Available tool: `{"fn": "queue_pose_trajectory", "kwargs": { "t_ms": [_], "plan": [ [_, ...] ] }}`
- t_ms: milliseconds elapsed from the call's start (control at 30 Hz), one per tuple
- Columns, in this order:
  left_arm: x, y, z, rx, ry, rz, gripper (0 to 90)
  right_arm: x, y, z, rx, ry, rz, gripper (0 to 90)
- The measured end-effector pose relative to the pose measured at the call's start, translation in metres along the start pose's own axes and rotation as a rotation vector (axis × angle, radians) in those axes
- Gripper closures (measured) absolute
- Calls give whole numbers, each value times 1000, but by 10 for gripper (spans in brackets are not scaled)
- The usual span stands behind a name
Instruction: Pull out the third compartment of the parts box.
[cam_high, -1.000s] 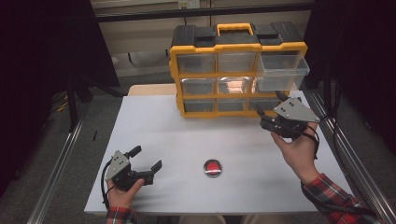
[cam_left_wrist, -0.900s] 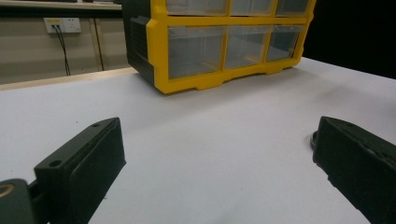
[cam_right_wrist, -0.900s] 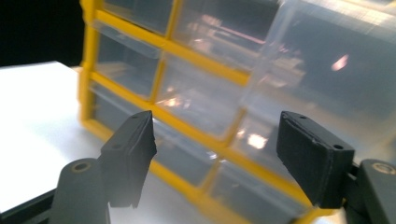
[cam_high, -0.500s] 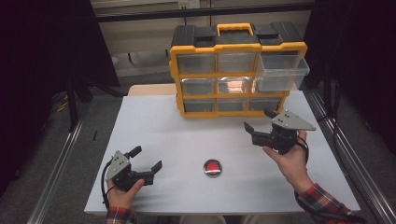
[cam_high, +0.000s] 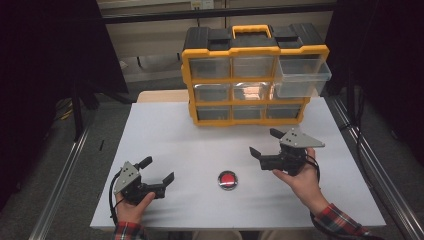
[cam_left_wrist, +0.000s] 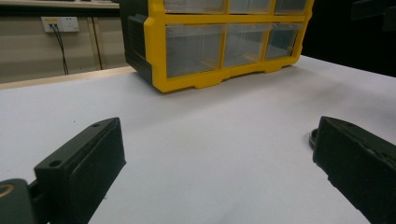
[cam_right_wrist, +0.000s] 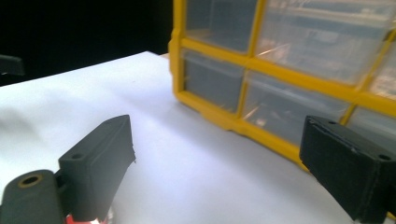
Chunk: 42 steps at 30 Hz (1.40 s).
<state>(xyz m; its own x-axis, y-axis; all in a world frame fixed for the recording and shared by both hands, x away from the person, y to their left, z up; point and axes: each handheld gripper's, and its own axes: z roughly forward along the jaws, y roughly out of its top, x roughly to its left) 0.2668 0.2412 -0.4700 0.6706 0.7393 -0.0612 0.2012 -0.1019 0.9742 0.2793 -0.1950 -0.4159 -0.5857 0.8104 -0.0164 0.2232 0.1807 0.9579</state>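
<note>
White table (cam_high: 200, 145): both grippers, left (cam_high: 160, 172) & right (cam_high: 263, 143), low, jaws apart, empty; right's just widened.

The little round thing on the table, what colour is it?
The round thing is red with a dark rim, clearest in the high view.

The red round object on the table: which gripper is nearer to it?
Right. The right gripper is just up-right of the red round object, jaws open; the left gripper sits farther off at its left.
</note>
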Motion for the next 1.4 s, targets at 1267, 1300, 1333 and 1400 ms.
{"fn": "queue_pose_trajectory", "kwargs": {
  "t_ms": [1267,1300,1333,1400],
  "plan": [
    [-1,0,1,2,-3,1,22,45,-35,31,152,205,18,38],
    [-1,0,1,2,-3,2,22,45,-35,31,152,205,18,38],
    [-1,0,1,2,-4,2,22,47,-36,32,163,219,22,40],
    [0,0,1,3,-10,2,22,49,-37,35,186,233,27,41]
  ]
}}
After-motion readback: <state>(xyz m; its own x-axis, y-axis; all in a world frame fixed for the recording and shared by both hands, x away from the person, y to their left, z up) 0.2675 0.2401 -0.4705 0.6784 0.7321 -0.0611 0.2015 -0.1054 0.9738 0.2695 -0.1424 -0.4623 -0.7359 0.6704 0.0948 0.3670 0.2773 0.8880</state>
